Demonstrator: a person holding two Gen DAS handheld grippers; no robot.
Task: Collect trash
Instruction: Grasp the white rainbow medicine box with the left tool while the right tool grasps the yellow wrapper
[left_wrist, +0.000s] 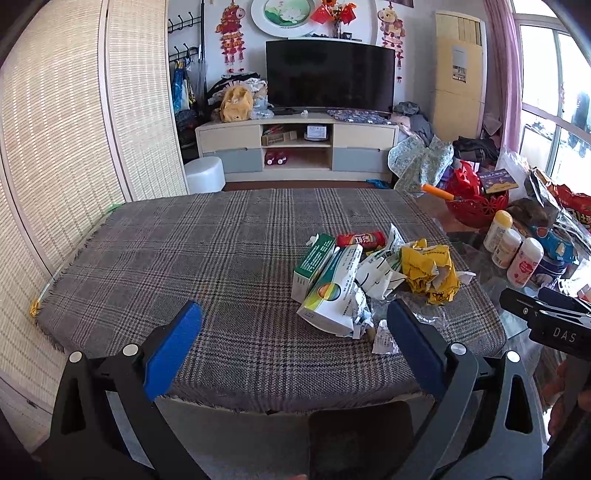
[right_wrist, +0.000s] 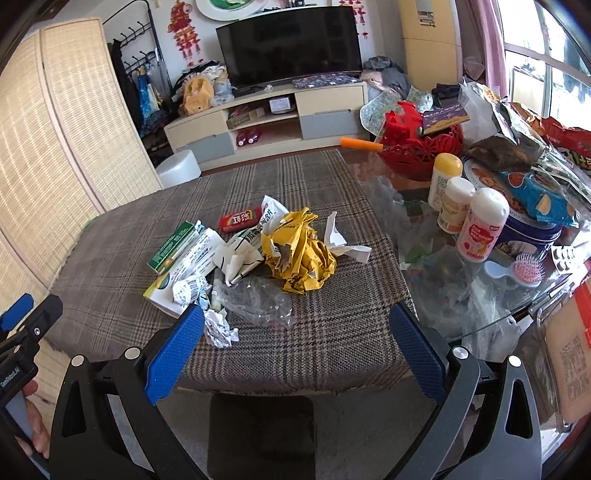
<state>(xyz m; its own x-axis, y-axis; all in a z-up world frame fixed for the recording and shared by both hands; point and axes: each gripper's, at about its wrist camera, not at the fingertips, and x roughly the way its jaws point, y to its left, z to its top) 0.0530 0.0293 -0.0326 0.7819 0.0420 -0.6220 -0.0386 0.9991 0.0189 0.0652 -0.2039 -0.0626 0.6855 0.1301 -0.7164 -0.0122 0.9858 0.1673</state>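
A heap of trash lies on the plaid tablecloth (left_wrist: 192, 258) (right_wrist: 332, 332): a green box (left_wrist: 312, 264) (right_wrist: 171, 247), a white medicine box (left_wrist: 332, 299) (right_wrist: 184, 273), a red wrapper (left_wrist: 361, 239) (right_wrist: 240, 220), crumpled yellow paper (left_wrist: 430, 271) (right_wrist: 299, 254), white wrappers (left_wrist: 380, 266) (right_wrist: 240, 254), clear plastic (right_wrist: 255, 299) and a small foil ball (right_wrist: 219, 328). My left gripper (left_wrist: 295, 332) is open, hovering at the near table edge just left of the heap. My right gripper (right_wrist: 297, 332) is open too, with the foil ball by its left finger.
White bottles (left_wrist: 511, 249) (right_wrist: 465, 214), a blue tin (right_wrist: 528, 232), snack bags (right_wrist: 543, 199), a pink hairbrush (right_wrist: 528, 271) and a red basket (left_wrist: 476, 206) (right_wrist: 421, 147) crowd the glass tabletop at right. A dark chair back (left_wrist: 360, 435) (right_wrist: 260, 432) stands below the near edge. A woven screen (left_wrist: 55, 184) stands left.
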